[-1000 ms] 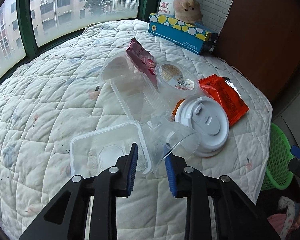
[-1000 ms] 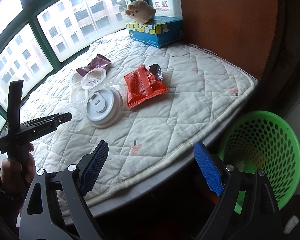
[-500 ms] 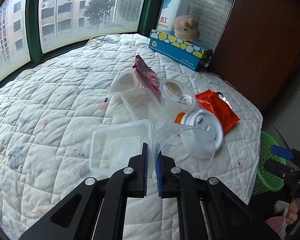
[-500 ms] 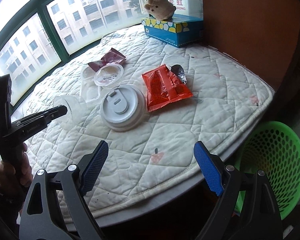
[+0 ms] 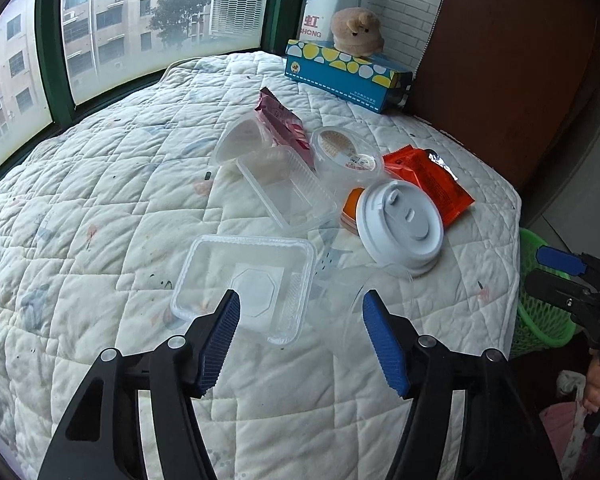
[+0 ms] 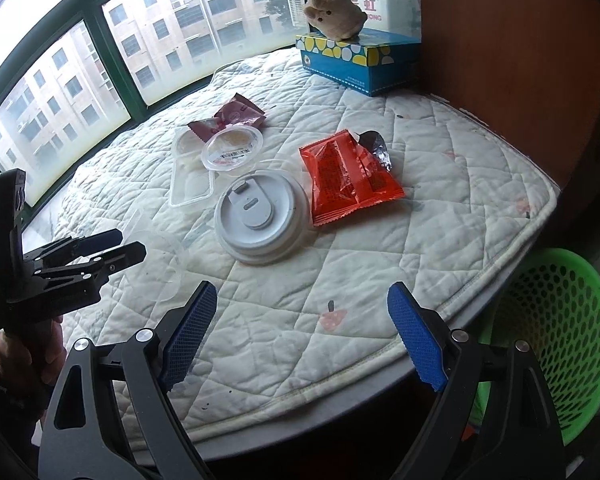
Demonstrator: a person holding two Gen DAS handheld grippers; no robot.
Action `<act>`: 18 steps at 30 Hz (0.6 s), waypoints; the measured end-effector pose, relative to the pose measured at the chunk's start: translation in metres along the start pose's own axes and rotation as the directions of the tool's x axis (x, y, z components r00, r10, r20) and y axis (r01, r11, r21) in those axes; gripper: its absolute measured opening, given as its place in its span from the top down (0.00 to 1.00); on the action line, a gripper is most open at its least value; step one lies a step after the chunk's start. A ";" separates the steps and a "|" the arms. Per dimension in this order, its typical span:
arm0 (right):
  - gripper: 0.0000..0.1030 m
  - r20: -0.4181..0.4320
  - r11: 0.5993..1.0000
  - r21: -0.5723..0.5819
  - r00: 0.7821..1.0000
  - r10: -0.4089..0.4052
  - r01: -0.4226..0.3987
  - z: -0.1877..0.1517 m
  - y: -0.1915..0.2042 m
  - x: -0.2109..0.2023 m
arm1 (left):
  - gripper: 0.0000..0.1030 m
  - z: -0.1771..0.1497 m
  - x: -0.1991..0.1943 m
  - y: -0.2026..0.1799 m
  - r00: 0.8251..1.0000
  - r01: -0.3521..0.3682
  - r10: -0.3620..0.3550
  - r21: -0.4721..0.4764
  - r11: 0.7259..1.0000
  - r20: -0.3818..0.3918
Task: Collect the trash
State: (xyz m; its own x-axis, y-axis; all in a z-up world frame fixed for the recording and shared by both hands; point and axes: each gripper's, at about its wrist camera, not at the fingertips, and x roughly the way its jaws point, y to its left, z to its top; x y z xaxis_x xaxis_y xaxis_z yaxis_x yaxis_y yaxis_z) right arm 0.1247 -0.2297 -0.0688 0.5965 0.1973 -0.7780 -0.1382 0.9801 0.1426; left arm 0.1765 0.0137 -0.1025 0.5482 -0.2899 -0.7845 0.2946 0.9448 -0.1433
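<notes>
My left claw (image 5: 300, 338) was opening over the quilted mattress (image 5: 80, 220), its blue pads spreading with nothing pressed between them; beyond them lay a clear rectangular tray (image 5: 244, 284) and a clear plastic cup (image 5: 352, 292) on its side, the cup just beside the right pad but, as far as I could tell, not gripped. My right claw (image 6: 300, 338) stood spread wide and empty above the near edge of the mattress. The trash was clustered in the middle of the bed: a white round lid (image 5: 400, 226) sitting on an orange container (image 5: 350, 208), touching a red snack packet (image 6: 348, 178), with a second clear tray (image 5: 288, 192), a round sealed cup (image 5: 346, 150), a clear bowl (image 5: 242, 142) and a maroon wrapper (image 6: 230, 118) packed close behind. A green basket (image 6: 560, 332) stood on the floor beside the bed's corner, well apart from the litter. A blue tissue box (image 6: 352, 66) with a plush toy (image 6: 334, 14) on it sat by the window
</notes>
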 end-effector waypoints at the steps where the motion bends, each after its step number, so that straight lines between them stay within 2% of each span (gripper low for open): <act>1: 0.16 0.001 1.000 -0.002 1.000 0.001 -0.001 0.000 0.001 0.000 | 0.40 -0.001 -0.001 0.001 1.000 -0.003 0.003 0.007 1.000 0.000; 11: 0.16 -0.015 0.996 -0.069 0.998 0.059 -0.060 -0.002 0.028 0.010 | 0.40 -0.004 -0.028 0.030 0.999 0.028 -0.028 -0.041 0.999 0.016; 18: 0.16 -0.039 0.987 -0.125 0.994 0.098 -0.102 -0.006 0.053 0.020 | 0.38 -0.002 -0.039 0.048 0.999 -0.020 0.022 -0.078 0.997 0.023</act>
State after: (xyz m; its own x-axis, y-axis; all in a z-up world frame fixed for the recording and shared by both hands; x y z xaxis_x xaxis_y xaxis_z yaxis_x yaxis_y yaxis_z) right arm 0.1246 -0.1739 -0.0799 0.5488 0.2917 -0.7834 -0.2961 0.9442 0.1442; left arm 0.1674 0.0712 -0.0802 0.5726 -0.2724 -0.7733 0.2218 0.9595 -0.1737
